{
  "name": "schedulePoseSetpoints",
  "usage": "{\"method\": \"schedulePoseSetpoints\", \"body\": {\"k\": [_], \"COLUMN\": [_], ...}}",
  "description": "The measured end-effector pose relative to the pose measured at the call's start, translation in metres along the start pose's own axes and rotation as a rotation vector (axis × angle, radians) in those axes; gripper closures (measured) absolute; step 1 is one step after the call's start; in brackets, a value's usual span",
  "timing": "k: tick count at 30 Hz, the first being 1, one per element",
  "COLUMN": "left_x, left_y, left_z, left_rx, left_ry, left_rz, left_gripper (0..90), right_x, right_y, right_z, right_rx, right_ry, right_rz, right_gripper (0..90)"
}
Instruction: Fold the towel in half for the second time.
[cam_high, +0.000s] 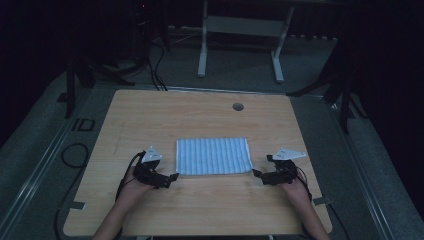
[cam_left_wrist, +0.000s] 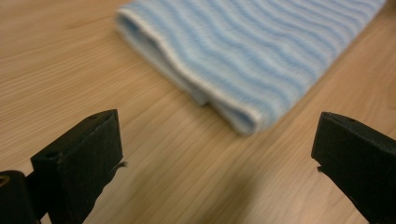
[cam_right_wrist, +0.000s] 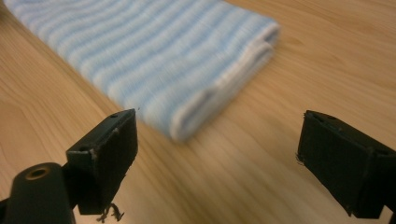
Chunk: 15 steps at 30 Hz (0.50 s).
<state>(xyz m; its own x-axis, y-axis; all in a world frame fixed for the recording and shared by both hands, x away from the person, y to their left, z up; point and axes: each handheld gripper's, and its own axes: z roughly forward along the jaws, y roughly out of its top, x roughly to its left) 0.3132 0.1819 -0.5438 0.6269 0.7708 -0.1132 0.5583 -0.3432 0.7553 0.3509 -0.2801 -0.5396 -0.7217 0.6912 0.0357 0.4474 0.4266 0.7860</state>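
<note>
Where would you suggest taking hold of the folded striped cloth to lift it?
Grip the striped cloth at its two near corners, one tool from each side: it lies flat, and its layered edges face the open left tool and right tool.

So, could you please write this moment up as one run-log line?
folded striped towel: flat on table | left gripper: open, off its near-left corner | right gripper: open, off its near-right corner | nothing held

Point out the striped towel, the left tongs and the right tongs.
striped towel (cam_high: 213, 156), high view, middle of the folded cloth.
left tongs (cam_high: 174, 176), high view, between the open tips.
right tongs (cam_high: 255, 173), high view, between the open tips.
</note>
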Motion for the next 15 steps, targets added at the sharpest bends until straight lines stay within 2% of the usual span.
{"method": "schedulePoseSetpoints", "body": {"k": [3, 7, 9, 13, 15], "left_x": [0.005, 0.008, 0.008, 0.009, 0.011], "left_y": [-0.009, -0.02, -0.025, -0.036, -0.042], "left_z": [-0.01, -0.02, -0.025, -0.035, -0.038], "left_rx": [-0.005, 0.01, 0.006, 0.004, 0.01], "left_ry": [0.002, 0.026, 0.039, 0.053, 0.041], "left_rz": [-0.031, -0.036, -0.041, -0.056, -0.081], "left_gripper": [1.7, 1.8, 1.7, 1.7, 1.7], "right_x": [-0.004, -0.005, -0.004, 0.0, 0.004], "right_y": [-0.012, -0.023, -0.029, -0.034, -0.041], "right_z": [-0.012, -0.025, -0.03, -0.038, -0.046], "right_rx": [-0.012, -0.015, -0.015, -0.008, 0.003], "right_ry": [-0.019, -0.035, -0.032, -0.038, -0.055], "right_rz": [0.029, 0.037, 0.049, 0.041, 0.044], "right_gripper": [11.6, 11.6, 11.6, 11.6, 11.7]}}
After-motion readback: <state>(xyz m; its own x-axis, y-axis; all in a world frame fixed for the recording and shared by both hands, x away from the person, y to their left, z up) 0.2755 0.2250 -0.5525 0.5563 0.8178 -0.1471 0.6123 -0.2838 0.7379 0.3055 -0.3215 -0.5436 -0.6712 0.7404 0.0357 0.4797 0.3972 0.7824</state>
